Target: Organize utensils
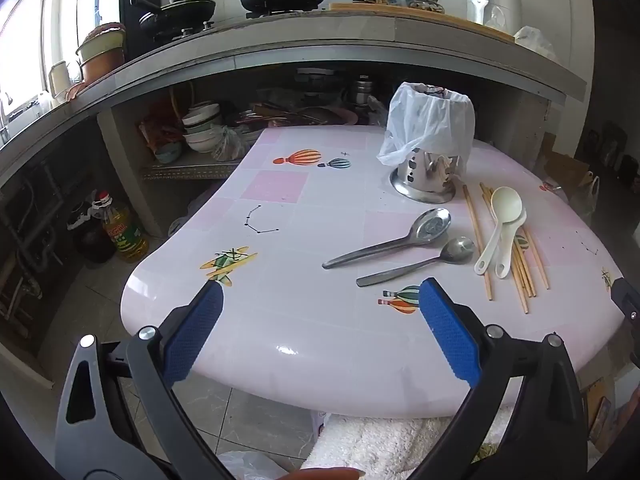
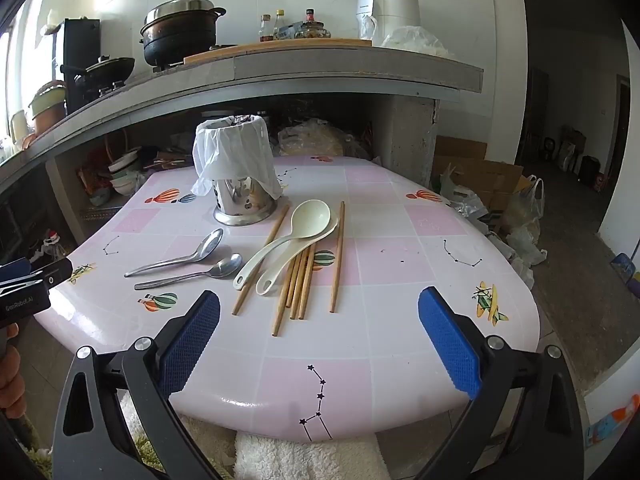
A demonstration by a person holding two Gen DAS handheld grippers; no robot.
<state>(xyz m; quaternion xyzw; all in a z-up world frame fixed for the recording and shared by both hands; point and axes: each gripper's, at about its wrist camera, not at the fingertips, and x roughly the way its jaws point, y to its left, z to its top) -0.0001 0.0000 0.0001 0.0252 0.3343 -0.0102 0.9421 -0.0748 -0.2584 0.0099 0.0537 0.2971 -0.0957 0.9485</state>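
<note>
**A:** Where are the utensils?

**B:** Mid-worktop, before the steel holder (image 2: 244, 200) near the far edge: two metal spoons (image 2: 188, 258), two cream plastic spoons (image 2: 296, 228) lying on the wooden chopsticks (image 2: 298, 280).

**A:** And the grippers?

**B:** The left hand-held gripper (image 1: 320, 320) and right hand-held gripper (image 2: 320, 324) hover wide, empty, at the near edge.

**A:** Handling?

**B:** Likely light, stiff; metal probably slippery. Pinch handles mid-length.

Each gripper has black plastic arms with silver screws. The left gripper (image 1: 320, 300) and right gripper (image 2: 319, 308) carry blue, dimpled fingers (image 2: 190, 344). White lettering marks the left one's side.
</note>
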